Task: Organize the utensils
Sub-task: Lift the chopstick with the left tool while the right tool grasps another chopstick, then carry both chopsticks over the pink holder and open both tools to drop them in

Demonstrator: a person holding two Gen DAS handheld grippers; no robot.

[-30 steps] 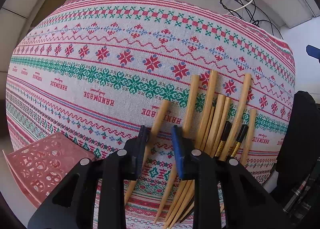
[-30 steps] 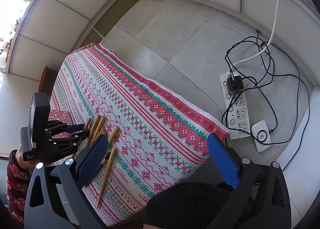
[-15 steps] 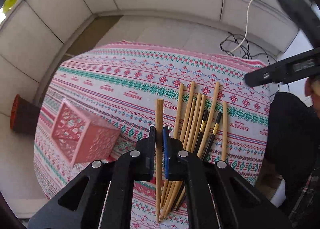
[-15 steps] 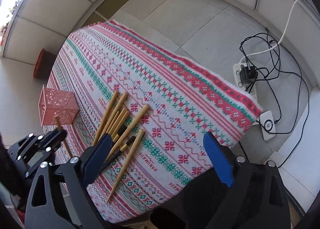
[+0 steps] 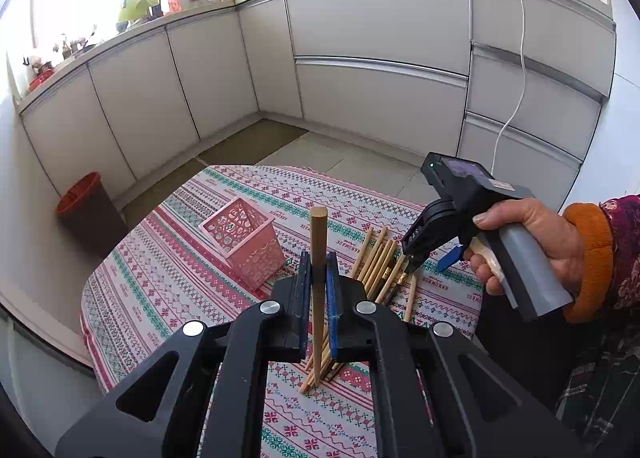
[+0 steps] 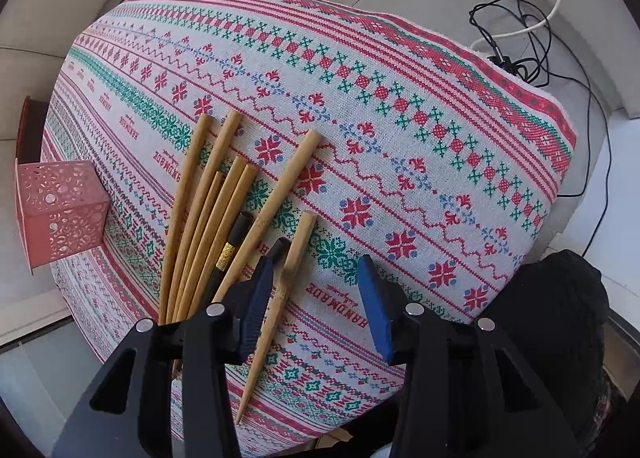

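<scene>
Since half a second ago the left gripper point(image 5: 319, 294) has tilted up, so the kitchen cabinets now fill its view, and the right gripper point(image 6: 316, 290) has dropped from high over the bench to just above the loose chopsticks point(image 6: 208, 214). Left gripper is pinched tight on one wooden chopstick point(image 5: 319, 258), held clear of the cloth, blunt end toward 12 o'clock and tip toward 6. Pink holder point(image 5: 244, 242) stands upright on the patterned tablecloth point(image 5: 168, 298), at about 10 o'clock from the held stick and near it, not touching. Right gripper is spread wide, holding nothing; in its own view a lone chopstick point(image 6: 280, 298) lies at 12 o'clock just inside its left finger, the fanned pile sits at 10–11 o'clock, and a black gold-banded one point(image 6: 230, 248) lies among them. Can't tell if the finger touches that stick. Step in hand, as I read it: left is carrying its stick to the holder while right lines up the next pick. Next move for left: swing to 10 o'clock, point the tip down over the holder's opening, then release. For right: centre the lone stick between the fingers and close. Risk: a thin round stick can roll or pivot in the grip.
</scene>
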